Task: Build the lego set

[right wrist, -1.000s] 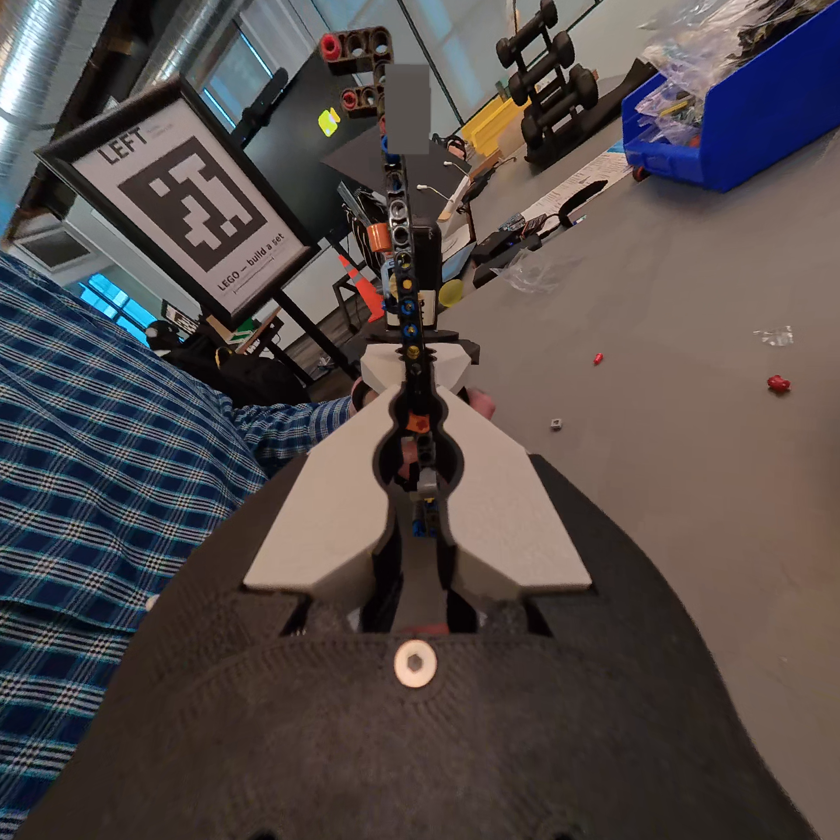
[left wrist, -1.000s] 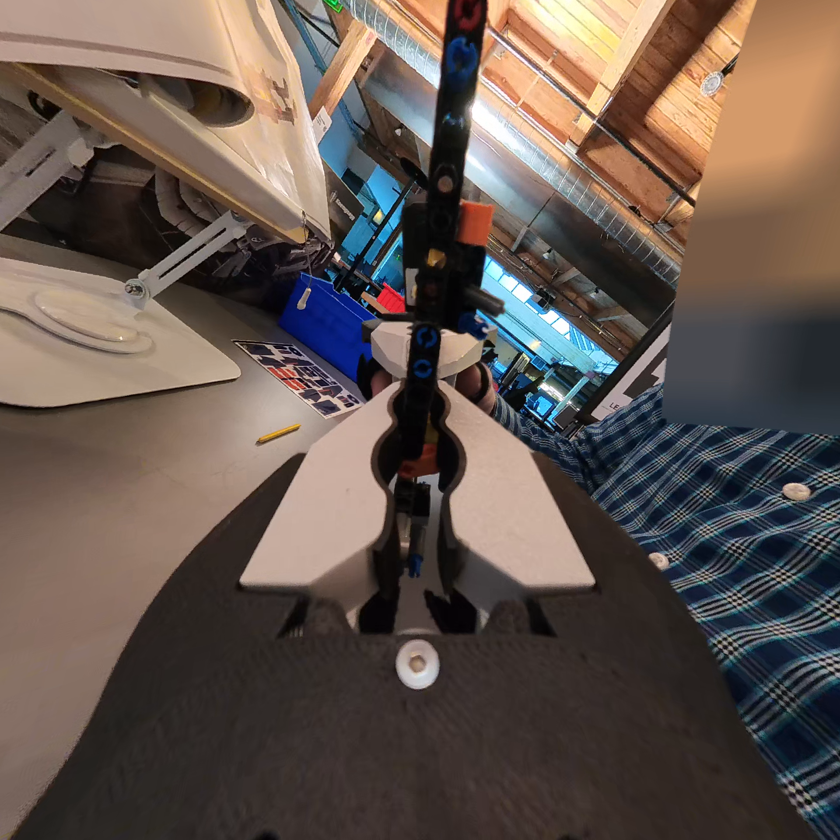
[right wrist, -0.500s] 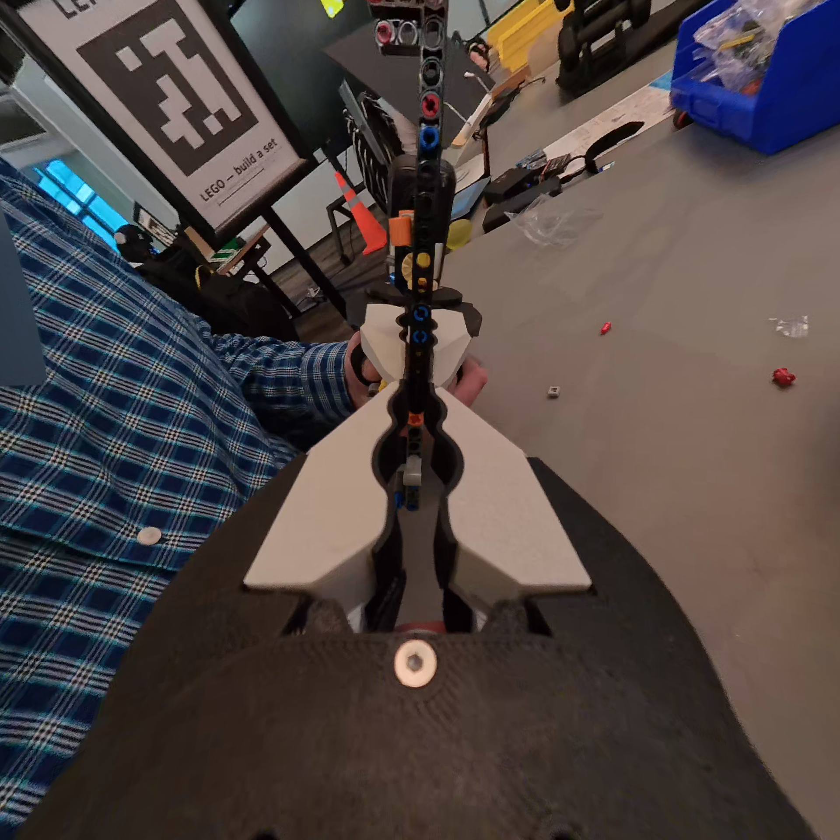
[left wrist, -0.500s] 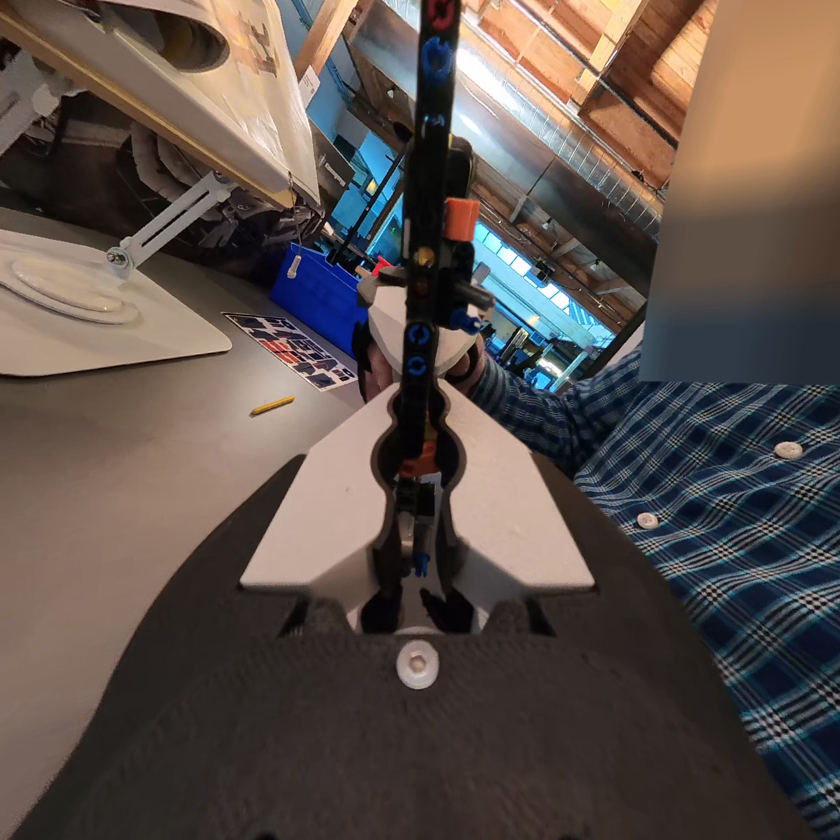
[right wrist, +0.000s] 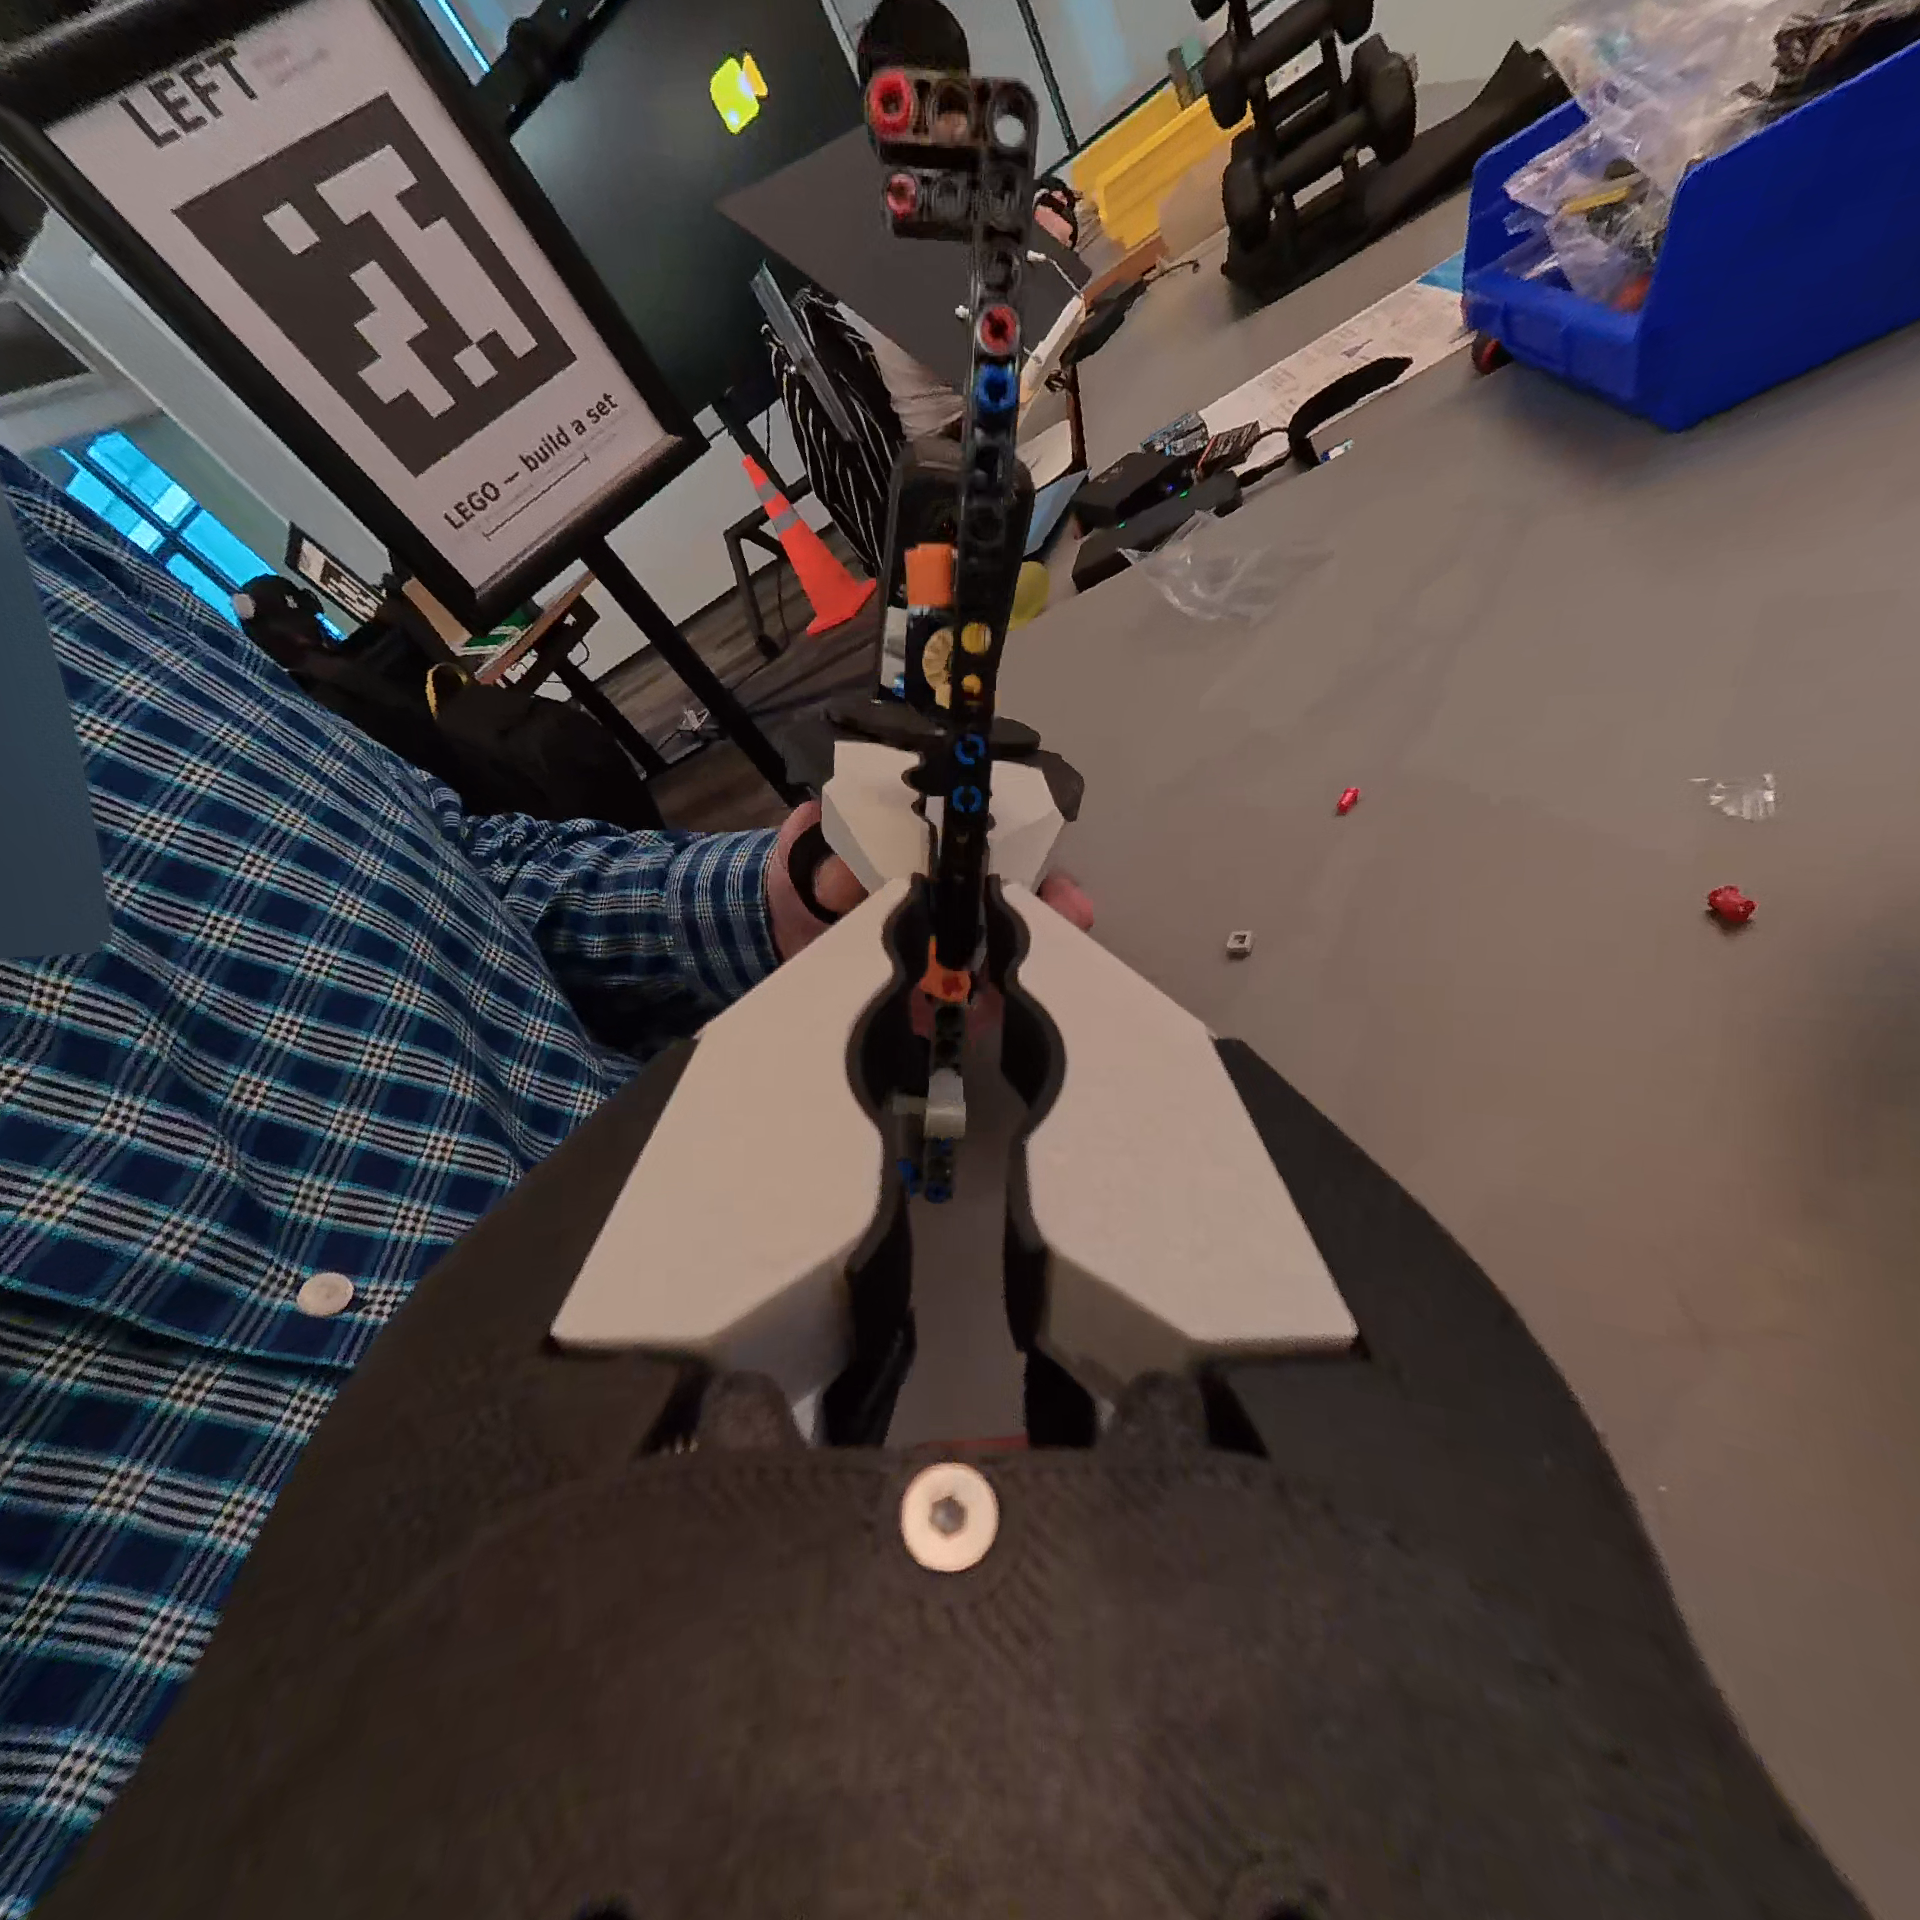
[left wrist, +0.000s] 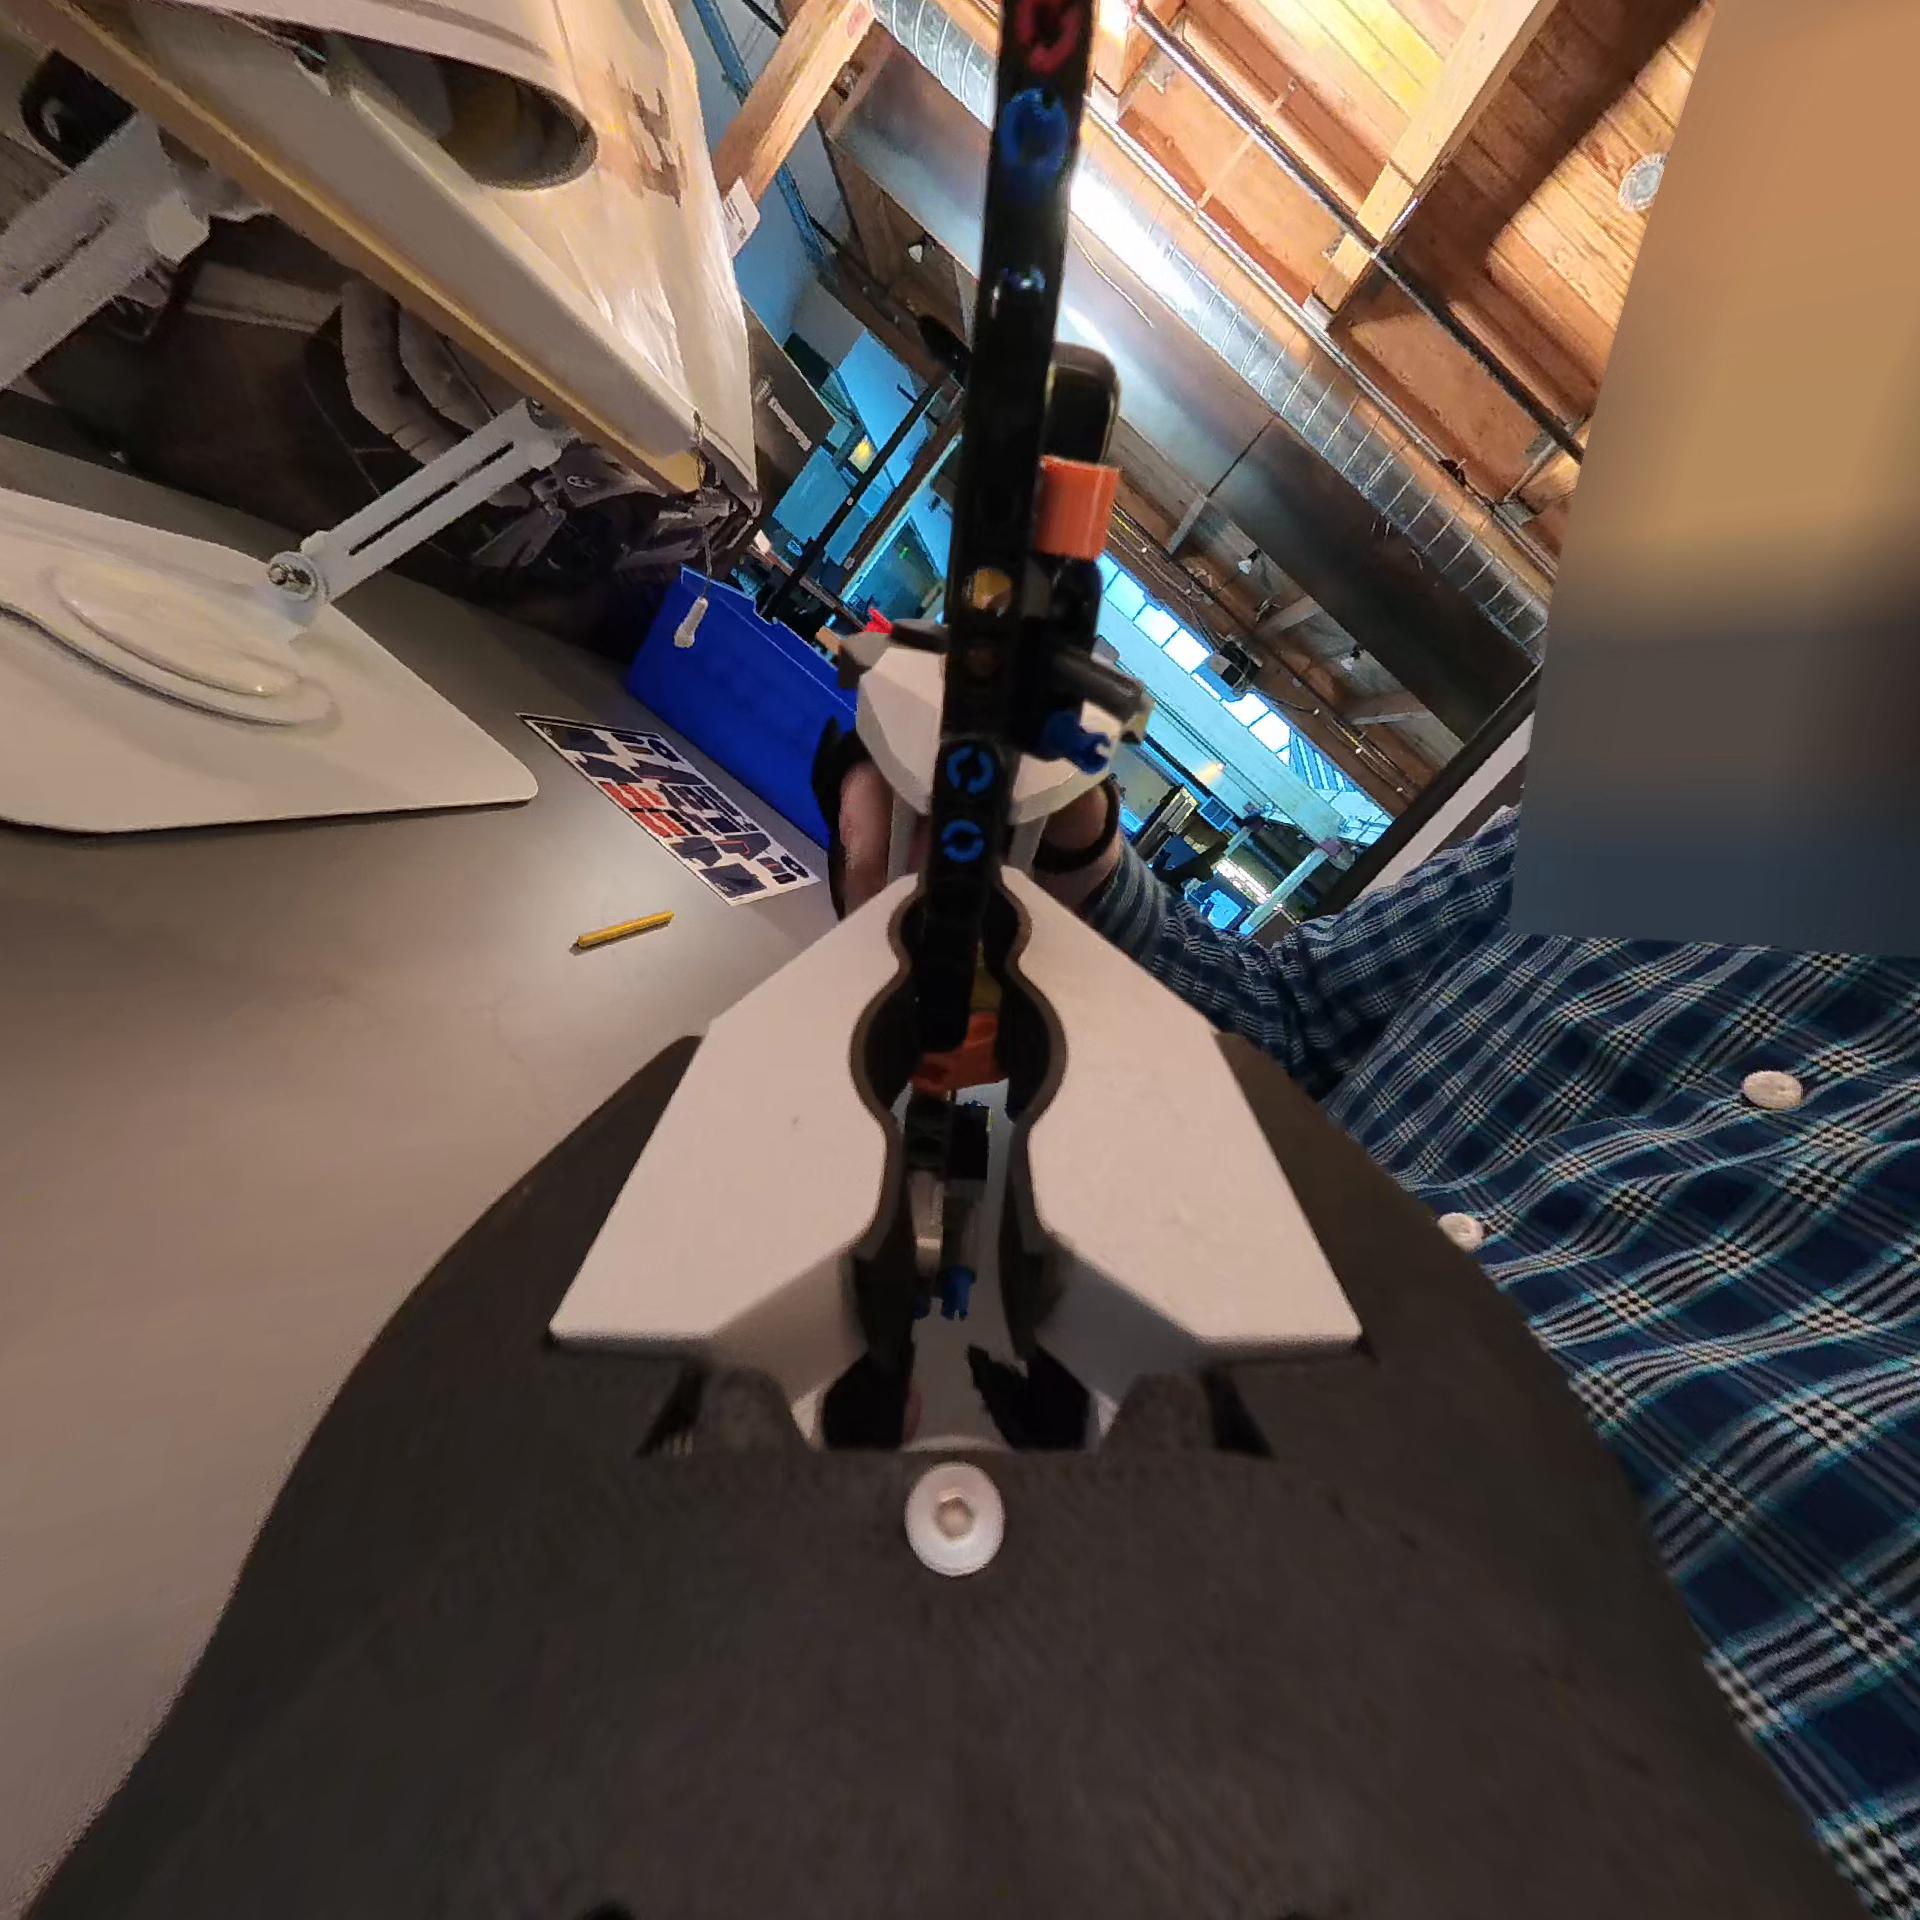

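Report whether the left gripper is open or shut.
Shut: the left gripper has its fingers closed on the black lego beam.

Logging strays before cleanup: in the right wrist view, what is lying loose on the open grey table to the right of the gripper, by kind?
Red lego pieces: 2
Small grey lego piece: 1
Small clear plastic scrap: 1
Crumpled clear plastic bag: 1
Total: 5

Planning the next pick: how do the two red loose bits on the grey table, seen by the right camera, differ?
The nearer red piece looks bigger and lumpy; the farther red piece is smaller and slimmer. The nearer one lies toward the right edge, the farther one closer to the held black beam. Both lie loose on the table.
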`<move>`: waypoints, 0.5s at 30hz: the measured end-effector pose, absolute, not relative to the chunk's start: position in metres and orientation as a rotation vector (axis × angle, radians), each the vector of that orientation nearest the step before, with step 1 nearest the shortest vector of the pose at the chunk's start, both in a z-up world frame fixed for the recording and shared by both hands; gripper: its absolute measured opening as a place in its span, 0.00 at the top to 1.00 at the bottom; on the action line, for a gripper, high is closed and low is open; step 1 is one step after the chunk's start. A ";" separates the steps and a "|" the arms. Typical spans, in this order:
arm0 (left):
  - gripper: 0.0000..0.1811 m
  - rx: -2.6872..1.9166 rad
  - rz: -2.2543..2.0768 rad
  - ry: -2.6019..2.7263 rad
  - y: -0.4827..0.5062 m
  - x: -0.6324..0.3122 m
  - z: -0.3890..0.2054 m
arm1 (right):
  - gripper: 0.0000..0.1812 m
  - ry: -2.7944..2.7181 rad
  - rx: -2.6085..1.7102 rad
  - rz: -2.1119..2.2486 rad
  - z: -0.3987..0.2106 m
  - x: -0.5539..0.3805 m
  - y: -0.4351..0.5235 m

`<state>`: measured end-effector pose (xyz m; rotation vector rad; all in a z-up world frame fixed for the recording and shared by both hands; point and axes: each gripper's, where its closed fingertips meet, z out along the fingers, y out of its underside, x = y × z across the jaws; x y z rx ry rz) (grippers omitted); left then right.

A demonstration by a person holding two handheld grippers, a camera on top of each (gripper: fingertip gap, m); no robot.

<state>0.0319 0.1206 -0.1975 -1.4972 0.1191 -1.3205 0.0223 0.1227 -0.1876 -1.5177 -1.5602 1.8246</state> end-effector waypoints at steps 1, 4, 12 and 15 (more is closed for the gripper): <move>0.97 -1.496 -1.322 0.115 0.121 0.033 -0.197 | 0.94 -1.548 -1.513 1.823 -0.186 0.020 0.123; 0.97 -1.489 -1.322 0.108 0.123 0.037 -0.196 | 0.98 -1.505 -1.513 1.891 -0.180 0.016 0.123; 0.94 -1.480 -1.216 0.218 0.123 0.034 -0.182 | 0.97 -1.471 -1.527 1.953 -0.177 0.015 0.117; 0.97 -1.492 -1.207 0.226 0.125 0.035 -0.183 | 0.97 -1.434 -1.527 1.956 -0.174 0.013 0.119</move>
